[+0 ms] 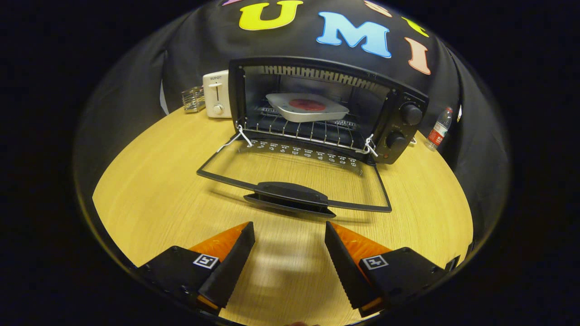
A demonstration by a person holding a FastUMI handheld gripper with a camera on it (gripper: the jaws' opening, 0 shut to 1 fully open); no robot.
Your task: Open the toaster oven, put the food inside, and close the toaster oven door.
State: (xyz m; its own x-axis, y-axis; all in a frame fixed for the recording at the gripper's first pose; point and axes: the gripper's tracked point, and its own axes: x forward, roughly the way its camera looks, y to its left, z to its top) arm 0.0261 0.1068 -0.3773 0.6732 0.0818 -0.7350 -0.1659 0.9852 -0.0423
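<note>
While the door lies open, gripper view: the scene runs from the two fingers forward across the desk [149, 181] to the toaster oven [326, 108].
Hand-held gripper [290, 231]: its fingers stand well apart with nothing between them, hovering over bare wood just short of the door handle.
Fingers [233, 258]: neither one touches anything.
Toaster oven: black, standing on the desk beyond the fingers, its front wide open and its two knobs [410, 113] on the panel at its right side.
Door [294, 172]: folded down flat and forward, a glass pane in a dark frame, resting low over the desk.
Door handle [290, 194]: a dark bar on the door's near edge, just ahead of the fingertips and apart from them.
Food [307, 105]: a round reddish piece, possibly a slice of meat, lying on a pale tray [308, 113] with rounded corners.
Tray: inside the oven, on the wire rack [299, 131].
White toaster [216, 94]: just beside the oven's left wall.
Glass holder [194, 99]: left of the white toaster, too small to tell more.
Bottle [438, 129]: upright on the desk, beyond the oven's right side.
</note>
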